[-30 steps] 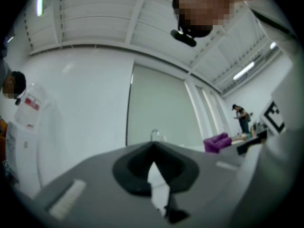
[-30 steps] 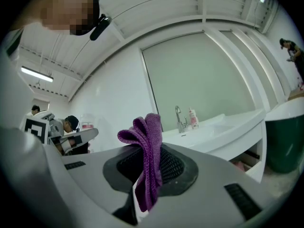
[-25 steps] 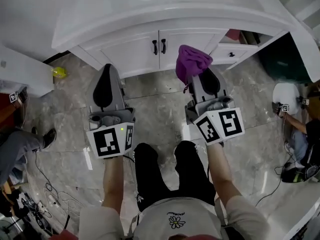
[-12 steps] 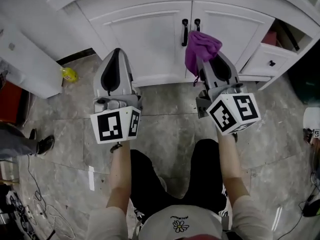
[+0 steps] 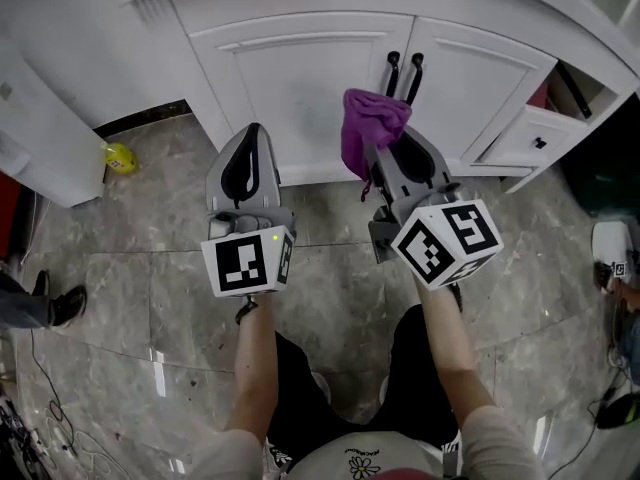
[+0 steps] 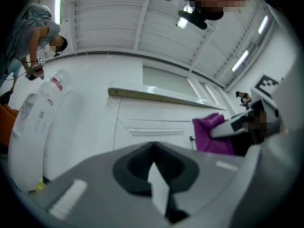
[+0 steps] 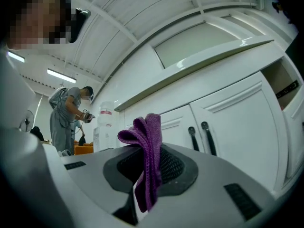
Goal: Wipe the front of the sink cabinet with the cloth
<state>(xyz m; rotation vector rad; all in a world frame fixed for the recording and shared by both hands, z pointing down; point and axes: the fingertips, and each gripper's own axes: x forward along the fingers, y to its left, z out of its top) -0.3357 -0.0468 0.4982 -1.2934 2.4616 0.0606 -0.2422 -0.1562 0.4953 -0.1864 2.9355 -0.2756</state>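
The white sink cabinet (image 5: 300, 78) fills the top of the head view, its two doors meeting at a pair of black handles (image 5: 402, 72). My right gripper (image 5: 378, 150) is shut on a purple cloth (image 5: 368, 126), which bunches up above its jaws just left of and below the handles, close to the door front. The right gripper view shows the cloth (image 7: 148, 146) pinched in the right gripper (image 7: 147, 172), with the handles (image 7: 199, 137) beyond. My left gripper (image 5: 251, 140) points at the left door, shut with nothing in it (image 6: 154, 167). The left gripper view catches the cloth (image 6: 213, 137) at the right.
A small yellow object (image 5: 120, 157) lies on the marble floor beside a white unit (image 5: 40, 158) at left. A drawer (image 5: 522, 134) stands pulled out at the cabinet's right end. A person (image 7: 70, 114) stands behind, beside a water dispenser (image 6: 40, 122).
Both grippers have moved closer to the cabinet doors. The cloth in the right gripper has shifted left and now sits at the left of the handles.
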